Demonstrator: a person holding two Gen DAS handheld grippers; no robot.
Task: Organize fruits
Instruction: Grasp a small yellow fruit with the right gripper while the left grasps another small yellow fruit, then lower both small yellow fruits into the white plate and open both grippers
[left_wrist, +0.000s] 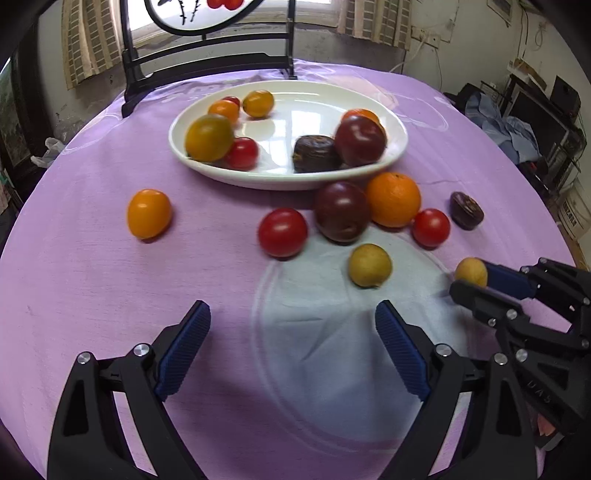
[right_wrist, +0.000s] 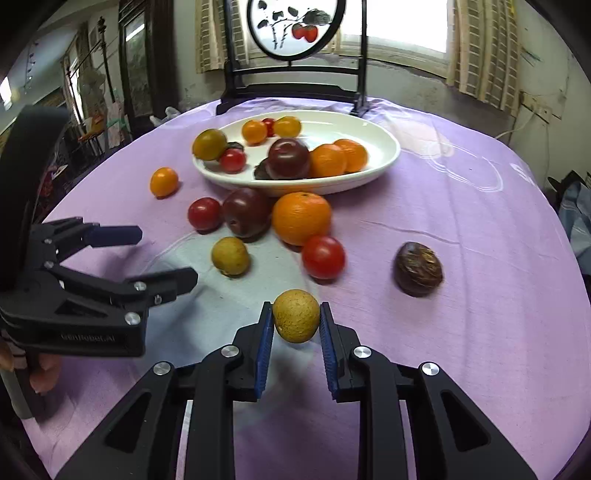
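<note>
Fruits scattered in front of plate (right_wrist: 384, 157), on purple cloth (right_wrist: 461, 295); several already inside plate. Nearest loose piece: yellow-brown fruit (right_wrist: 296, 320), well in front of plate, seated between pads of right gripper (right_wrist: 296, 322). Pads flank it closely on both sides, seemingly touching or nearly so; firm pinch not certain from either view. Left gripper (left_wrist: 291, 325) spread wide, holding nothing, hovering over pale patch of cloth in front of plate. Second yellow fruit (right_wrist: 230, 256), tomato (right_wrist: 324, 257), orange (right_wrist: 301, 218) and plum (right_wrist: 246, 212) clustered between grasped fruit and plate; dark wrinkled fruit (right_wrist: 418, 268) apart, right of cluster; small orange fruit (right_wrist: 164, 181) left of plate. For a clean step: squeeze gently across widest part, skin probably soft; lift straight up before travel, clearing tomato and orange on the way; lower into bare centre of plate, release low to prevent rolling. Risk judged: round fruit slipping forward out of ribbed pads if gripped off centre. Writing: faint lettering on left gripper body, roughly "GenRobot.AI", blurred; no other legible labels.
</note>
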